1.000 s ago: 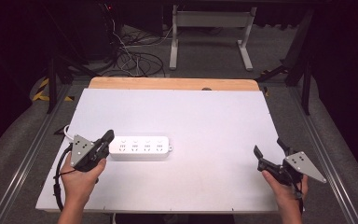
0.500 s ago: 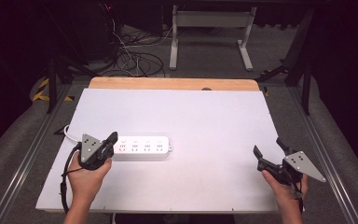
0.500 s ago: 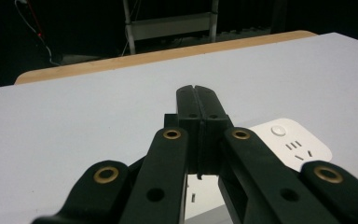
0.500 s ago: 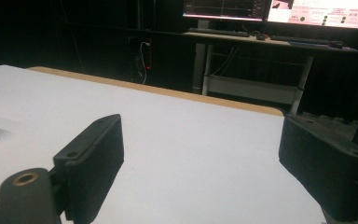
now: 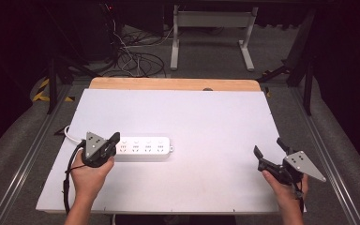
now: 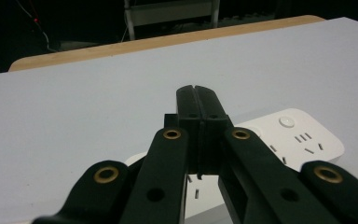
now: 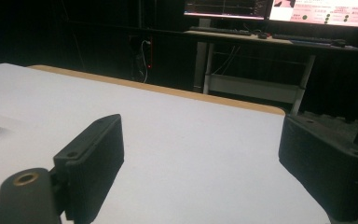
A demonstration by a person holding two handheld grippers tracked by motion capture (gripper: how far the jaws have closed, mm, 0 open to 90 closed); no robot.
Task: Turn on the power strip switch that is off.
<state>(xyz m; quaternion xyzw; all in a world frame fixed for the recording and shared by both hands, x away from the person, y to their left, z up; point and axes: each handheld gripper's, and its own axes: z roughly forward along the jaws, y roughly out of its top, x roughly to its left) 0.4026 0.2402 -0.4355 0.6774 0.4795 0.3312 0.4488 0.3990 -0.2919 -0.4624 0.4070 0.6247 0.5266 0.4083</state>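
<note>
The left gripper (image 5: 114, 139) has its fingers (image 6: 198, 109) pressed together, empty, over the left end of the white power strip (image 5: 143, 148) on the white surface (image 5: 206, 122). The right gripper (image 5: 268, 151), well apart, spreads its fingers wide.

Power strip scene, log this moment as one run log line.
left gripper: shut, over left end of power strip | right gripper: open, empty, far right | table: white

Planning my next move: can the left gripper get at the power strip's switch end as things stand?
Probably yes. The left gripper, jaws shut, hovers right at the power strip's left end, with bare table around it and the right gripper far off.
</note>
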